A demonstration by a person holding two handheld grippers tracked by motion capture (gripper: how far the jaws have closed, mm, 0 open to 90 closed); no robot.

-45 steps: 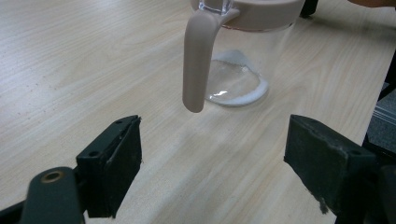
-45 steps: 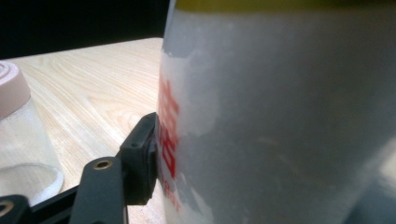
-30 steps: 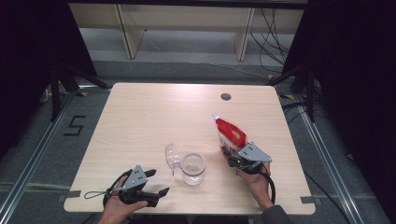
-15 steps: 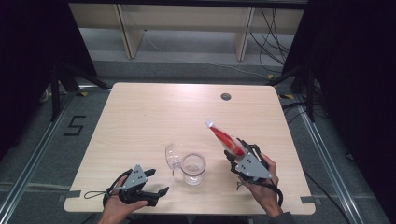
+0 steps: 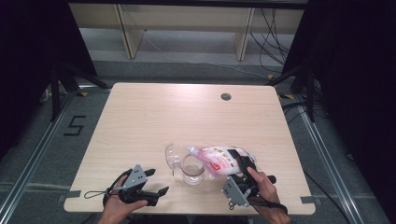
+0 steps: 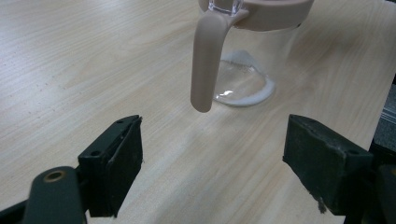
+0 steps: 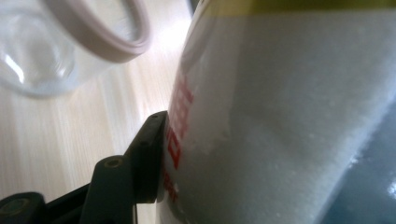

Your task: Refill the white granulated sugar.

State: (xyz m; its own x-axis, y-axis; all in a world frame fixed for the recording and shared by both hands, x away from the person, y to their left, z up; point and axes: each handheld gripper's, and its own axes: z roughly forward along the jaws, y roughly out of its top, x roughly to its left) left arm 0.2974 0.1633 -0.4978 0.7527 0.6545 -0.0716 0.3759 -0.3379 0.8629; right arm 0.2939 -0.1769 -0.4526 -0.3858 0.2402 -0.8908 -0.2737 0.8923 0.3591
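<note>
Item 1, pouch: soft white and pink refill pouch with red print, tipped onto its side at about 5 o'clock on the table. Its narrow spout end points toward 9 o'clock and sits over the mouth of the jar. In the right gripper view the pouch wall shows white, with red lettering and a yellow band near the top.

Item 2, jar: clear container with a pale pink rim, standing upright near 6 o'clock on the table, close to the near edge. Its lid is swung open to the 10 o'clock side. In the left gripper view a pale pink strap hangs down from the rim against the clear wall, and the base rests on the wood.

Item 3, right hand-held gripper: at 5 o'clock, carried in the person's right hand, clamped on the bottom half of the pouch. One black pad presses flat against the pouch wall.

Item 4, left hand-held gripper: at 7 o'clock near the table's front edge, in the person's left hand, jaws spread wide with nothing between them. It points toward the jar and stands apart from it.

Item 5, table: light wood grain top with a small round dark grommet at about 1 o'clock.
</note>
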